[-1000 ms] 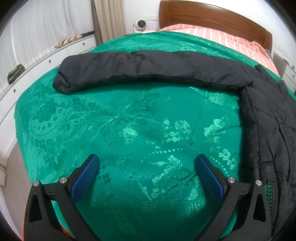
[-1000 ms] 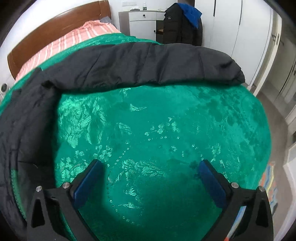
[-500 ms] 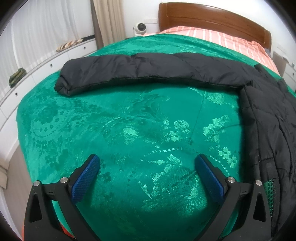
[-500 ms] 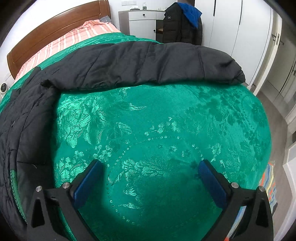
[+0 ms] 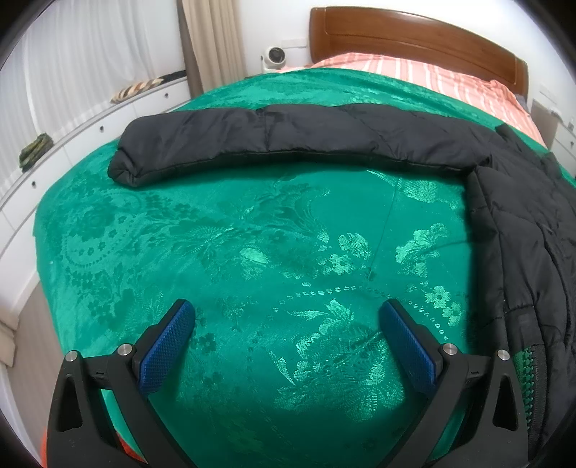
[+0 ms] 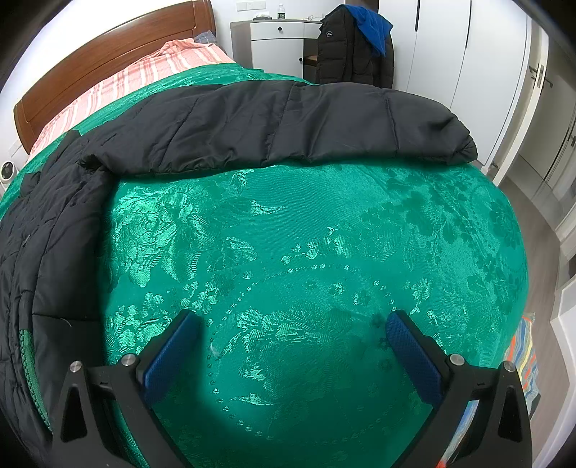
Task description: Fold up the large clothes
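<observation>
A black quilted puffer jacket lies spread on a bed covered with a shiny green floral brocade bedspread. In the left wrist view one long padded sleeve stretches across the far part of the bedspread, its cuff at the far left, while the jacket body runs down the right edge, with a green zipper showing near its lower corner. In the right wrist view the other sleeve reaches across the far part to a cuff at the far right, and the body lies along the left edge.

The left hand-held gripper hangs over bare bedspread, its blue-padded fingers spread wide with nothing between them, well apart from the jacket. The right hand-held gripper is likewise wide apart and empty above bare bedspread.

At the far end sit a pink striped pillow and a brown wooden headboard. A dark coat with a blue garment hangs by white wardrobes.
</observation>
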